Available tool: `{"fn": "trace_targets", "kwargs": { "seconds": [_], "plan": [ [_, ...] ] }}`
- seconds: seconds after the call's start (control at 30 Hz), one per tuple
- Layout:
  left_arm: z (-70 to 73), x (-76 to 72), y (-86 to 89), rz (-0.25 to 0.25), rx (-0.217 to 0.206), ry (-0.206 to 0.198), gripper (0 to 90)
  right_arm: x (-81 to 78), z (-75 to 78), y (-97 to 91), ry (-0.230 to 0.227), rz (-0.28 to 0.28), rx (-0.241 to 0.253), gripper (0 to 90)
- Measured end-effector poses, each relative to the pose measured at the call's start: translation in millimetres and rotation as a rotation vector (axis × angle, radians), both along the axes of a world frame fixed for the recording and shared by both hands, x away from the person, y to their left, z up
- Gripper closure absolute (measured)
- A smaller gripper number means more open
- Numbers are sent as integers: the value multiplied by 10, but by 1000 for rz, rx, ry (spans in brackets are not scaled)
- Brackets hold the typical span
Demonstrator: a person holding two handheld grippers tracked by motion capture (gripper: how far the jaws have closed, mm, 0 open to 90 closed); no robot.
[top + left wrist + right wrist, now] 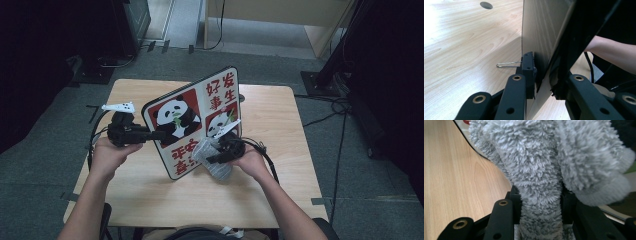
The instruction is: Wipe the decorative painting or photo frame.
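Panda board (192, 122) stands tilted on its bottom edge mid table (150, 190) in the high view, my left gripper (152, 134) clamped on its left edge, right gripper (210, 156) w/ grey fluffy cloth (212, 160) at the lower front. Left gripper view: jaws pinch the edge, keep that firm. Right gripper view: cloth squeezed tight btwn jaws; wipe w/ light pressure imo so the board won't tip.

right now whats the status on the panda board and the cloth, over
Left gripper clamped on the panda board's edge, board held tilted on the table. Right gripper shut on the grey cloth, cloth against the board's face. Nothing in the way.
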State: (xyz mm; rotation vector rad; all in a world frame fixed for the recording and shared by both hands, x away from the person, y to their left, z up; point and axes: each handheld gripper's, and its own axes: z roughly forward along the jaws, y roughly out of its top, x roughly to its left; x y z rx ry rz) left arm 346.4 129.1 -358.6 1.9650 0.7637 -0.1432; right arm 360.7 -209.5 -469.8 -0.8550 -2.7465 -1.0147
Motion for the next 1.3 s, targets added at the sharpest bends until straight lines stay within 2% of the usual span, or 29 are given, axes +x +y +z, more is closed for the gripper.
{"fn": "trace_targets", "kwargs": {
  "seconds": [0.4,0.67,0.97,1.0,1.3],
  "plan": [
    [0,3,0,8,-2,5,768,-8,0,-15,25,-10,2,650],
    [0,5,1,10,-2,7,768,-23,88,-40,27,-3,1,659],
    [-2,9,2,10,-4,7,769,-34,301,-73,5,-13,9,662],
    [-2,9,2,10,-4,7,768,-32,383,-64,1,-11,9,662],
    [-4,13,3,9,-6,8,768,-13,694,-82,-31,-21,31,663]
  ]
}}
